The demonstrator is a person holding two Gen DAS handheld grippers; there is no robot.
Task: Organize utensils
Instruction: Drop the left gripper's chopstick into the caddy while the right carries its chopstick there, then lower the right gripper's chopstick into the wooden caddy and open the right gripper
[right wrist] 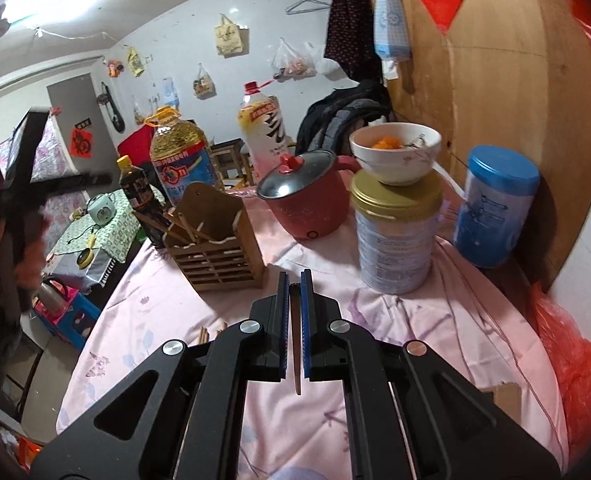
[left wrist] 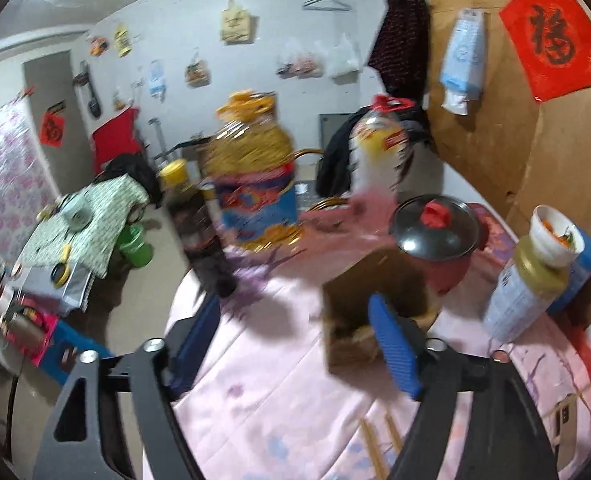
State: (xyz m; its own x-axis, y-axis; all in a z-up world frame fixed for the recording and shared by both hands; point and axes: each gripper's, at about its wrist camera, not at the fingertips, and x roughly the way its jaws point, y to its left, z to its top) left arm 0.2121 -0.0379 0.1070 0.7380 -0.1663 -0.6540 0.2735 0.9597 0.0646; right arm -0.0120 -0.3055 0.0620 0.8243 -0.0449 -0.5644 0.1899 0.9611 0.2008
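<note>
Chopsticks are the job here, and you're mid-carry w/ one of them.

Far left in the right wrist view, your left gripper (right wrist: 19, 184) is up in the air off the table edge, blurred. In its own view the left gripper (left wrist: 295, 340) has its blue pads spread wide w/ nothing between them; that view is smeared by motion. A couple of loose chopsticks (left wrist: 379, 440) lie on the pink cloth (left wrist: 255, 380) just under it, near the front edge. Those are still to do.

Next along, the dark sauce bottle (right wrist: 137, 196) and the oil jug (right wrist: 181, 160) stand behind the wooden holder (right wrist: 219, 240). The holder already has several chopsticks leaning in its left part, tips up, handles angled toward the bottle. The right part looks emptier, though I can't tell how it's divided inside.

Centre: the right gripper (right wrist: 294, 320) is pinched nearly closed on a single chopstick (right wrist: 296, 360), which runs lengthwise between the pads, one end poking out toward you. It sits low over the cloth, just short of the holder and a bit to its right.

Right of that, a red pot (right wrist: 307, 204), a tin (right wrist: 395, 236) w/ a bowl (right wrist: 395, 152) on top, and a blue tub (right wrist: 495, 208) crowd the wall side.

Next move, as I judge it: lift, swing left-fwd over the holder's open top, tip the stick upright, then let go. Watch the leaning sticks; they could block the drop.
</note>
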